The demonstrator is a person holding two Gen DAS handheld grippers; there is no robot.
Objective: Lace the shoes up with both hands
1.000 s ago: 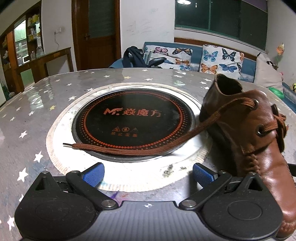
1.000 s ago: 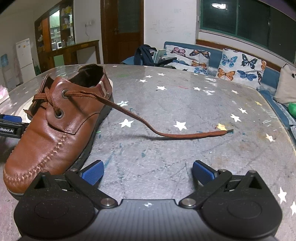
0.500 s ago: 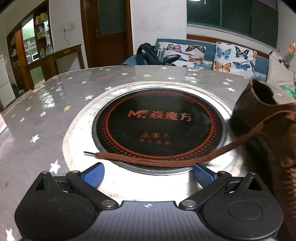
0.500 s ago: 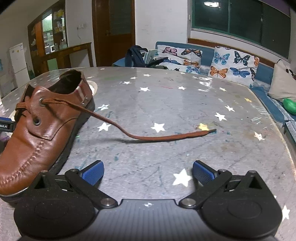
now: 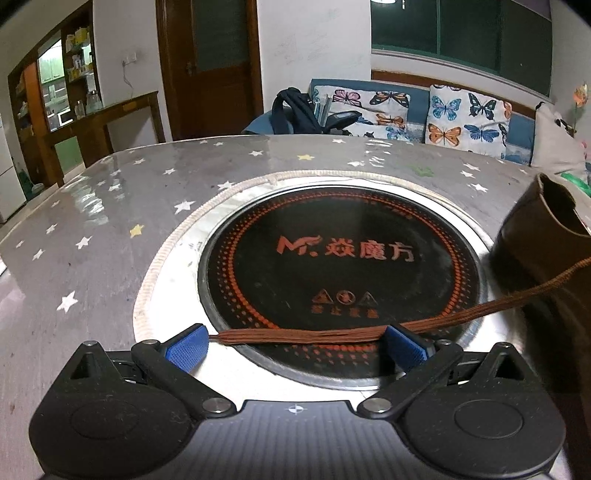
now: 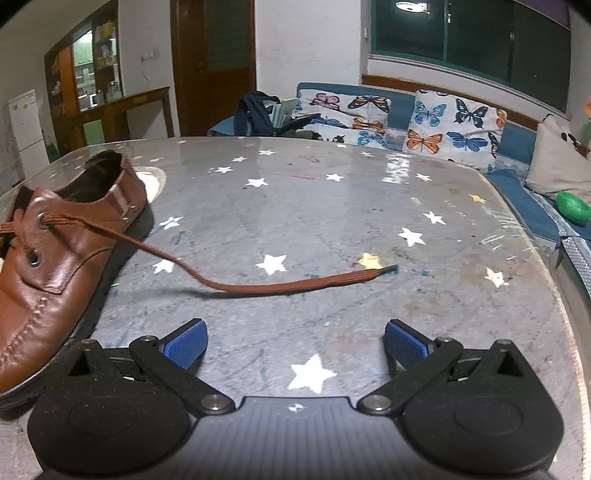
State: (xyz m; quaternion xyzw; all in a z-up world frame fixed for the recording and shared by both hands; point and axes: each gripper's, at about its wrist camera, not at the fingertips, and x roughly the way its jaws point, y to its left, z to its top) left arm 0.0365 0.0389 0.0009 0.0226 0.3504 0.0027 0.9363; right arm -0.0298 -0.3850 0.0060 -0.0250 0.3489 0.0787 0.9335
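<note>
Left wrist view: my left jaws (image 5: 295, 341) stand wide, and the left lace end (image 5: 303, 335) lies crosswise between the blue pads, its long axis running pad to pad over the black hob disc (image 5: 340, 258); the shoe (image 5: 546, 243) sits to my right.

Right wrist view: my right jaws (image 6: 293, 341) are wide and empty. The right lace end (image 6: 280, 286) lies ahead on the worktop (image 6: 332, 206), near but apart, trailing left to the shoe (image 6: 55, 258). The left jaws are nearer their lace.

Dim indoor night light, strong fisheye bend at the edges.

Lit from a ceiling lamp (image 6: 410, 5) far ahead of the tongs; pale glare streaked over the glossy surface (image 6: 369, 206) beyond them. Soft shadow under the lace (image 6: 280, 286) ahead of the right tongs (image 6: 294, 341). Blurred shoe (image 5: 543, 251) right of the left tongs (image 5: 295, 343). Black vignetted corners.
</note>
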